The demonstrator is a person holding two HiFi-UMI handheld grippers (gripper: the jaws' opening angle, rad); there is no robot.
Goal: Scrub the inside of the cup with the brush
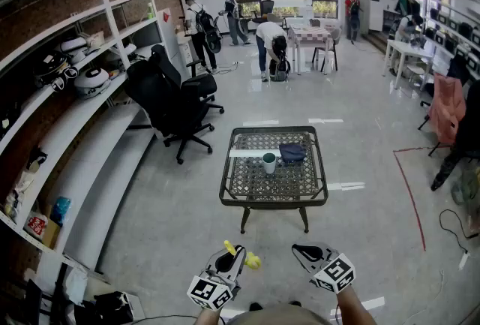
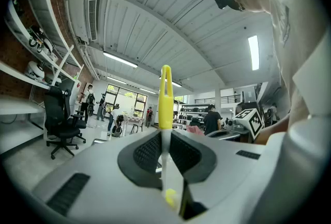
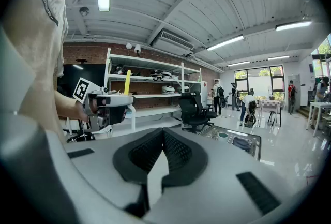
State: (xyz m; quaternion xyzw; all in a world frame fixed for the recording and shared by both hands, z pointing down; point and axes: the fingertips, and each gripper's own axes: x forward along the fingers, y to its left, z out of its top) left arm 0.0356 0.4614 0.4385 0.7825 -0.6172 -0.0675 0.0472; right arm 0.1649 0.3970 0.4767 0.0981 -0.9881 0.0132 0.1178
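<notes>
Scrubbing's not started: left gripper (image 1: 231, 259) clamps the yellow brush (image 1: 252, 261), right gripper (image 1: 303, 251) is closed, empty. The cup (image 1: 268, 162) sits on the worktop (image 1: 274, 200) at 12 o'clock, well apart.

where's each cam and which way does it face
Head view: head-mounted, facing forward and down at table and cup; left gripper with brush and right gripper at bottom.
Left gripper view: on that gripper, tilted up at the ceiling, jaws shut on the brush; torso at right.
Right gripper view: on that gripper, facing the shelves, jaws shut, empty; left forearm at left.
Shared: table and cup, in head and right gripper views.
</notes>
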